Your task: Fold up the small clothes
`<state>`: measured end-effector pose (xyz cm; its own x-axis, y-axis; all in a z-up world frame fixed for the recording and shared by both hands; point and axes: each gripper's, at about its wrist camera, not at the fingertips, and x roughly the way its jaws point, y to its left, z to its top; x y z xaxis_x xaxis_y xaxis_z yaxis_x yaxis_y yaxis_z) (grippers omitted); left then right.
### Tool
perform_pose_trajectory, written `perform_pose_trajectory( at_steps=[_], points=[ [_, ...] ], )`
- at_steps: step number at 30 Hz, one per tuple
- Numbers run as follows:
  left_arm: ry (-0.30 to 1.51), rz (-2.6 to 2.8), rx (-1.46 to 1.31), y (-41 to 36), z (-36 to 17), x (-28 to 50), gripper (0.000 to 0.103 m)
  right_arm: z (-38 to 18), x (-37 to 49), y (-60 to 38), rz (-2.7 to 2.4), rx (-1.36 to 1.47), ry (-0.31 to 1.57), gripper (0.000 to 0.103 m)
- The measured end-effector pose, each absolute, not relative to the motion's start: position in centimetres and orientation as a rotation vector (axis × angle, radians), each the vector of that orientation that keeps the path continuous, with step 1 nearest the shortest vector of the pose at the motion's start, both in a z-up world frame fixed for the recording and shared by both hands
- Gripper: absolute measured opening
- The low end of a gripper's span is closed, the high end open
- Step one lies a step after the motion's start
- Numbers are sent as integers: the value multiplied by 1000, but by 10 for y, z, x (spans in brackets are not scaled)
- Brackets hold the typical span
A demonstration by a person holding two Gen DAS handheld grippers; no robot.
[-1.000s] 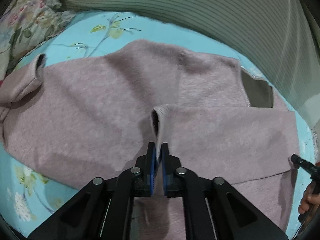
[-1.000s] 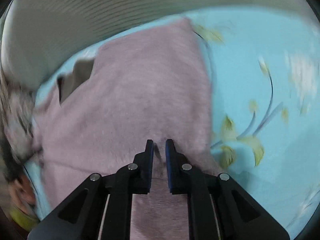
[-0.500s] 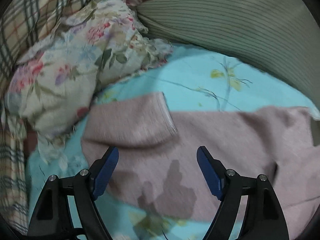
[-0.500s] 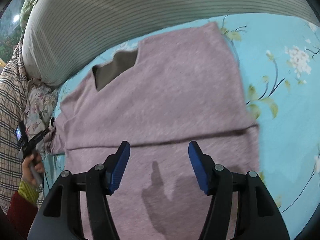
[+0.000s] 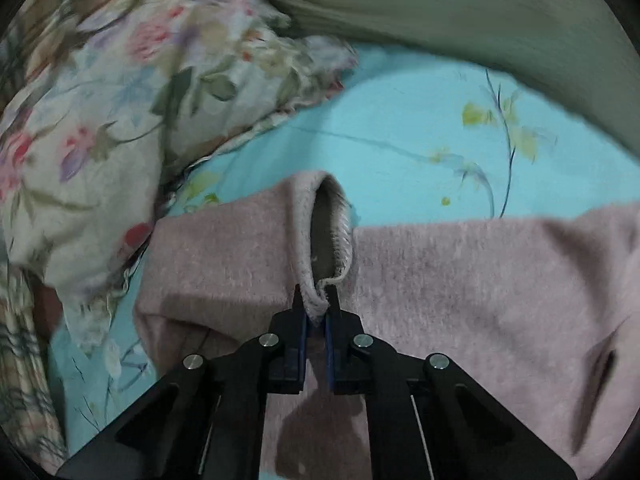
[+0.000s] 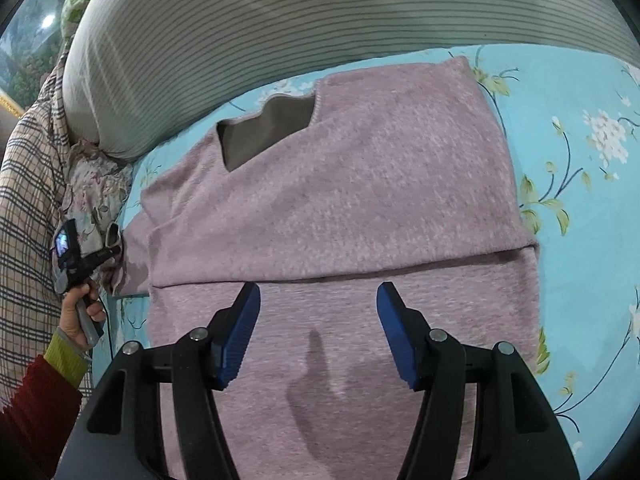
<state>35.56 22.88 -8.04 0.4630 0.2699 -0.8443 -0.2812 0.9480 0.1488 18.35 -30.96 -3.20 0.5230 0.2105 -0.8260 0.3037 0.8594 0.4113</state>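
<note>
from the left wrist view, the left gripper (image 5: 316, 312) pinches the cuff (image 5: 320, 240) of the pink sweater (image 5: 480, 280) lying on the blue sheet (image 5: 400, 128), this sleeve not yet folded in. from the right wrist view, the right gripper (image 6: 318, 304) hovers with jaws spread over the body, where one fold already lies across; more folds look left.

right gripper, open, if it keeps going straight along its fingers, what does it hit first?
Most likely the pink sweater: the right gripper hangs open over it, pointing across its folded edge. Beyond lies the striped pillow. Its height above the cloth is unclear, so it might skim over first.
</note>
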Motion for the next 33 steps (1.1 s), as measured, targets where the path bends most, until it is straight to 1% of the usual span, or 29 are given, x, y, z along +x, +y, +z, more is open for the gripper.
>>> perform_pose_trajectory(
  at_steps=[3, 7, 10, 14, 18, 22, 25, 28, 29, 32, 33],
  points=[
    [967, 288, -104, 221, -54, 336, 5, -33, 185, -306, -40, 562, 1033, 62],
    [881, 169, -198, 185, -18, 306, 5, -35, 183, -308, -35, 584, 1029, 62],
    [846, 67, -247, 145, 2, 292, 5, -34, 179, -314, -40, 602, 1019, 62],
    [838, -121, -247, 62, 14, 282, 4, -31, 173, -328, -63, 617, 1000, 62],
    [860, -321, -180, -33, 12, 275, 5, -34, 162, -347, -106, 649, 985, 62],
    [884, -449, -145, -108, -1, 277, 5, -40, 151, -366, -147, 679, 977, 62],
    [913, -489, -131, -148, -17, 281, 5, -43, 146, -378, -173, 691, 970, 62],
    [961, -496, -97, -174, -45, 300, 6, -46, 147, -384, -181, 701, 969, 62],
    [988, -495, -88, -179, -57, 306, 7, -47, 148, -384, -179, 700, 969, 62],
    [1063, -481, -60, -188, -86, 305, 19, -47, 155, -380, -158, 689, 970, 62],
    [1078, -481, -58, -186, -93, 302, 32, -48, 158, -378, -149, 685, 970, 62]
  ],
)
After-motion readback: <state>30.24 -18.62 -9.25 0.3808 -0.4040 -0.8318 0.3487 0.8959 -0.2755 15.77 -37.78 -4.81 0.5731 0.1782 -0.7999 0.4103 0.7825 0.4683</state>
